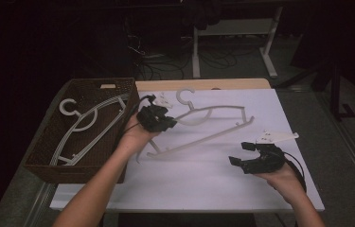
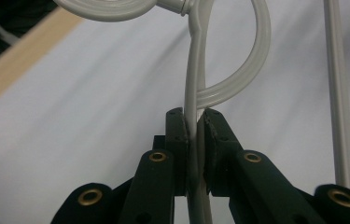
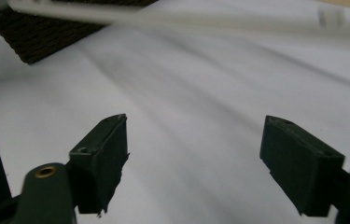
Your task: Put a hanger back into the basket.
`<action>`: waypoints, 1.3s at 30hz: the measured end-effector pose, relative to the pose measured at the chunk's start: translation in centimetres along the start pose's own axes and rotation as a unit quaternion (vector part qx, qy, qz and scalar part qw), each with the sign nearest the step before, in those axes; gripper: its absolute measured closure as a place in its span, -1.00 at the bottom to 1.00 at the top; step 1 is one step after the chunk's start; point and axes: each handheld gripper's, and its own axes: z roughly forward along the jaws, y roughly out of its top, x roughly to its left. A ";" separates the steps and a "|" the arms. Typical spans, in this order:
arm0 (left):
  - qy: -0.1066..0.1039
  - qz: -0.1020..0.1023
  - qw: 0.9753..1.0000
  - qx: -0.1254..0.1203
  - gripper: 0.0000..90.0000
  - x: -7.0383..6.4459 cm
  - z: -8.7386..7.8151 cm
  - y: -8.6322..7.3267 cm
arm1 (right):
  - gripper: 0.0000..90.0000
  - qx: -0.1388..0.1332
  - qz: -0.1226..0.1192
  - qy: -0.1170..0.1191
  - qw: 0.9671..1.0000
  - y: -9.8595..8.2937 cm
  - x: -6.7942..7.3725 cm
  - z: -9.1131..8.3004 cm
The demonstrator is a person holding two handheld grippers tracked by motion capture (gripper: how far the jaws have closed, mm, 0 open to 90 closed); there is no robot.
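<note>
In the left gripper view, the hanger [image 2: 196, 84] runs off the top edge, so its hook is cut to 1 curved piece, and its lower stretch disappears between the clamped jaws of the left gripper [image 2: 196, 140]. In the right gripper view, the same hanger [image 3: 186, 16] is a blurred pale bar, cut off at both sides. In the high view, the left gripper [image 1: 158, 119] covers part of the hanger's arm, and the basket [image 1: 47, 163] interior is too dark to count hangers.
</note>
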 end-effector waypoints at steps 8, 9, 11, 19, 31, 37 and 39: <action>0.054 -0.026 0.998 -0.018 0.83 3.9 -6.3 -0.8 | -0.70 0.005 -0.010 -0.011 1.000 -0.2 -0.4 0.9; 0.064 -0.031 0.997 -0.019 0.83 4.5 -7.2 -1.1 | -0.70 0.005 -0.011 -0.011 1.000 -0.2 -0.4 1.0; 0.078 -0.040 0.996 -0.023 0.83 5.4 -8.5 -1.7 | -0.70 0.005 -0.015 -0.010 1.000 -0.2 -0.5 1.2; 0.163 -0.085 0.983 -0.020 0.83 10.0 -14.3 -6.1 | -0.71 0.014 -0.021 -0.011 1.000 0.0 -0.5 1.9; 0.234 -0.149 0.961 0.009 0.83 14.8 -16.9 -13.9 | -0.71 0.022 -0.021 -0.017 0.999 0.1 -0.3 2.2; 0.248 -0.170 0.953 0.022 0.83 15.7 -17.0 -16.7 | -0.71 0.028 -0.020 -0.017 0.999 0.2 -0.4 2.6; 0.251 -0.170 0.953 0.026 0.83 15.8 -16.7 -17.3 | -0.71 0.029 -0.021 -0.017 0.999 0.2 -0.3 2.7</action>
